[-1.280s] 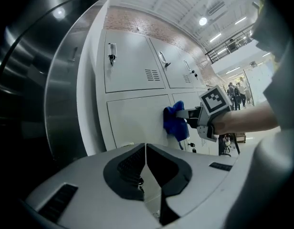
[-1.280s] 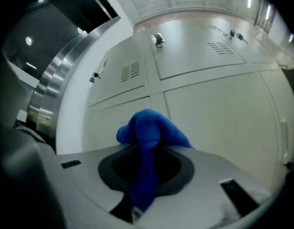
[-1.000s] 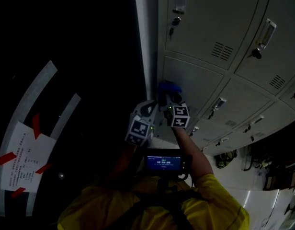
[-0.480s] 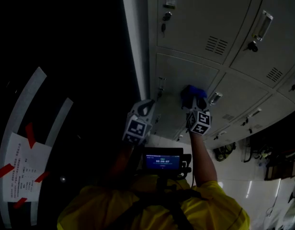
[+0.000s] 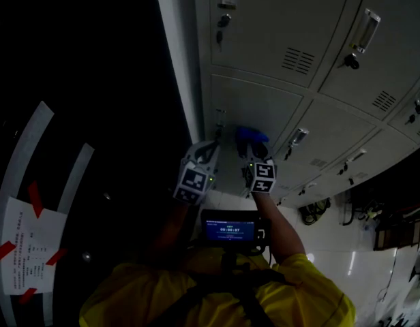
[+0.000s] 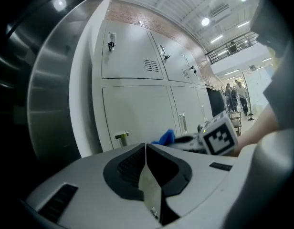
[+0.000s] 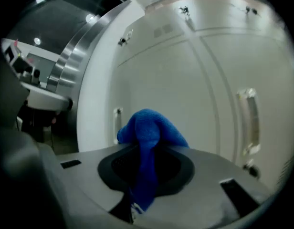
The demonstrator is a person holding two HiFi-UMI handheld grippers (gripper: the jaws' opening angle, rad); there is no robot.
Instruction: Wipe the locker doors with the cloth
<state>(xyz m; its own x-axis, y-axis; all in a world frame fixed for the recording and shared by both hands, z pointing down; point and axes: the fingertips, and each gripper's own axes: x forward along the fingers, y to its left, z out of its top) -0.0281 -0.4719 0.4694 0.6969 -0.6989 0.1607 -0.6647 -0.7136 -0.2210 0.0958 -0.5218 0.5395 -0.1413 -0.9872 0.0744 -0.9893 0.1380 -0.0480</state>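
Two claws are held forward of a yellow garment [image 5: 217, 298], above a small lit screen [image 5: 227, 229] worn at the chest. The left claw [image 5: 208, 148] is carried at the left. In the left gripper view its jaws [image 6: 146, 149] are seen pressed together, with nothing between them. The right claw [image 5: 251, 148] is carried just beside it, on the right, and its marker cube is also seen in the left gripper view [image 6: 217, 136].

One cloth [image 7: 149, 128] is pinched in the right claw [image 7: 146, 156]. The cloth is bright blue and of a soft, fuzzy weave. It is bunched into a rounded lump above the jaw tips, and a narrow fold is drawn down between the jaws. In the head view the cloth [image 5: 249, 136] is held at the face of a grey locker door [image 5: 264, 107] in the left column, in the second row shown. It lies just to the right of that door's handle [image 7: 117, 113]. Contact between cloth and door cannot be confirmed.

Several more lockers [image 5: 312, 26] are ranged above and to the right, each fitted with a handle, a lock and a vent grille. Left of the bank, a paper sheet [image 5: 26, 244] fixed with red tape is seen on a dark surface. Far down the hall, people [image 6: 237, 92] are visible.
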